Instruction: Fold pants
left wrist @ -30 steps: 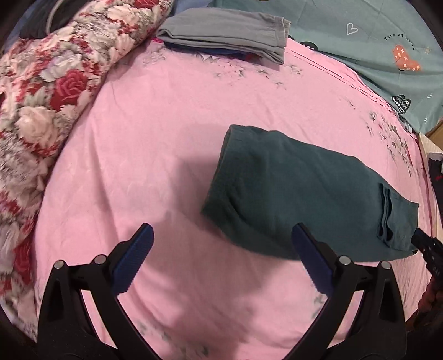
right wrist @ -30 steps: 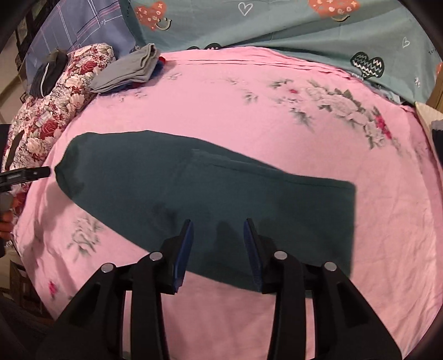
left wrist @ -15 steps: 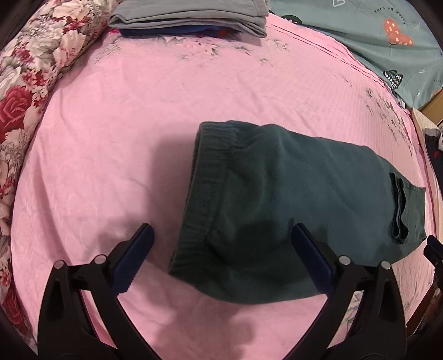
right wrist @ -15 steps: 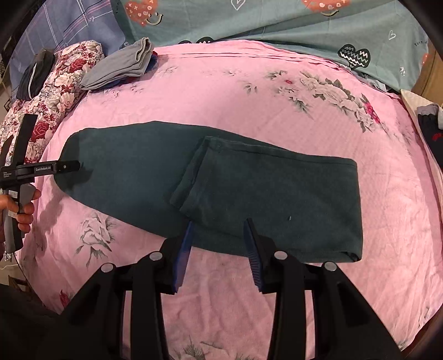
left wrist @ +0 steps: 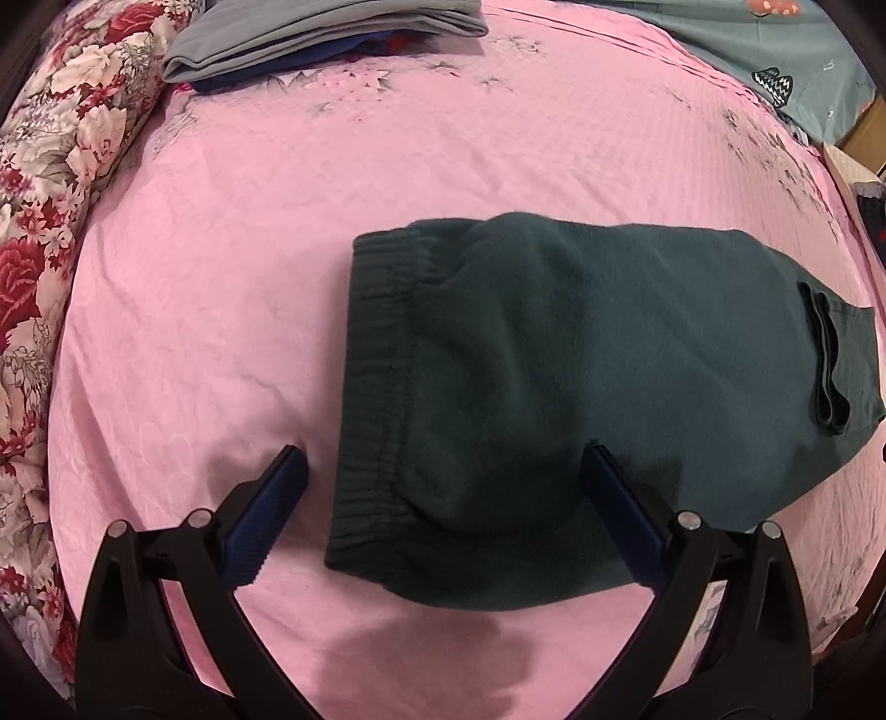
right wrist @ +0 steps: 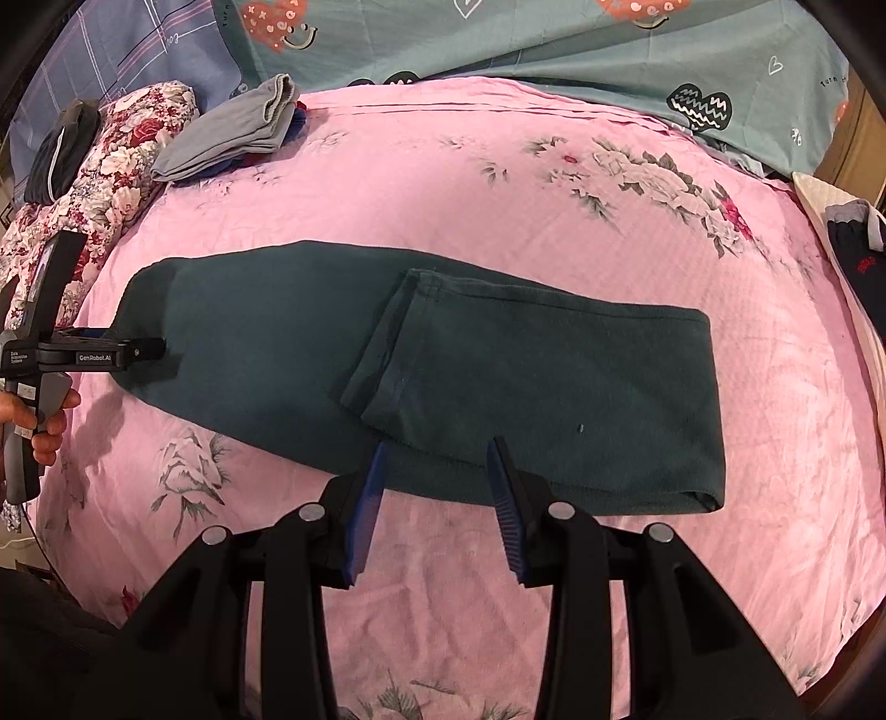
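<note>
- Your left tool (left wrist: 443, 471) stands wide open, pointing steeply down. Its blue pads straddle the near corner of the ribbed waistband (left wrist: 382, 354): one pad over the pink sheet, the other over the dark cloth. Nothing is gripped; whether the tips touch the cloth, you cannot tell.
- Your right tool (right wrist: 437, 459) is partly open. Its tips sit at the near edge of the pants, just beside the folded-back leg cuffs (right wrist: 387, 354). No cloth lies between the pads.
- The dark green pants (right wrist: 498, 376) lie flat on the bed, folded lengthwise, with the leg end doubled back over the middle. The waistband is at the left end, the fold at the right end.
- In the right wrist view, your left hand (right wrist: 39, 426) grips the left tool's handle at the frame's left edge, with the tool's tip over the waist end.
- The pink floral bedsheet (right wrist: 498, 183) carries the pants.
- Farther back, a folded grey garment (right wrist: 232, 133) rests on other clothes, beside a red floral quilt (left wrist: 50, 183).
- A teal heart-print cover (right wrist: 554, 50) lies along the far side of the bed.
</note>
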The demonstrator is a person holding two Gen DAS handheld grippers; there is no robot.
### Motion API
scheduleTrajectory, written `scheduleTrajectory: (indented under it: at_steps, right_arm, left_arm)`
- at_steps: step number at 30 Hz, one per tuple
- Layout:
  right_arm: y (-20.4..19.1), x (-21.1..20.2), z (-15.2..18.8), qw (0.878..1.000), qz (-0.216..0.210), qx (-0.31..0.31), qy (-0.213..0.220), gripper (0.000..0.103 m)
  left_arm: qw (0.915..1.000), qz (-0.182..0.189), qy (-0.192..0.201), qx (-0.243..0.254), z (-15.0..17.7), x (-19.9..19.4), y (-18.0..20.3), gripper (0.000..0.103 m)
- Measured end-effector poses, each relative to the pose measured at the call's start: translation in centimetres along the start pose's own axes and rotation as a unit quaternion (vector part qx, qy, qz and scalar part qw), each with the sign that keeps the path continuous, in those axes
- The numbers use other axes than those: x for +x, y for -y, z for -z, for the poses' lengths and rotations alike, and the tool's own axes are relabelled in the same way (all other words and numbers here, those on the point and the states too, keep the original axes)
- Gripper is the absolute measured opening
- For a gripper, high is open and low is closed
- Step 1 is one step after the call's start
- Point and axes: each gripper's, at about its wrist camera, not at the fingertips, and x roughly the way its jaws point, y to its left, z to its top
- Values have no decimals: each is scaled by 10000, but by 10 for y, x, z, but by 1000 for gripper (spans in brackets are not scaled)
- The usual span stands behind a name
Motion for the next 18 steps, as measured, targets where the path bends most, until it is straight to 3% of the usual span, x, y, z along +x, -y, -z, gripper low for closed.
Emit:
scheduleTrajectory:
  at_steps: [3, 5, 9, 11, 13, 15, 18]
  right_arm:
    - [3, -1, 2, 10000, 9, 34, 10, 39]
    - [6, -2, 4, 10000, 6, 68, 7, 39]
    - [9, -2, 6, 9999, -17, 108, 2, 39]
    - [10, -3, 7, 9999, -26, 98, 18, 39]
    - [11, -4, 8, 9999, -38, 92, 30, 39]
    - [13, -4, 10, 9999, -47, 91, 24, 39]
    - [16, -5, 12, 9999, -48, 95, 18, 39]
  left_arm:
    - [9998, 177, 2, -61, -2, -4, -2, 98]
    - [9996, 255, 59, -76, -2, -8, -2, 81]
    - [9997, 234, 83, -70, -4, -12, -3, 65]
    - [9991, 338, 124, -222, -5, -14, -9, 43]
    - [9960, 730, 126, -491, -4, -16, -19, 29]
    - [9935, 910, 190, -654, -1, -19, -25, 27]
    - [9939, 882, 307, -584, 2, -24, -20, 25]
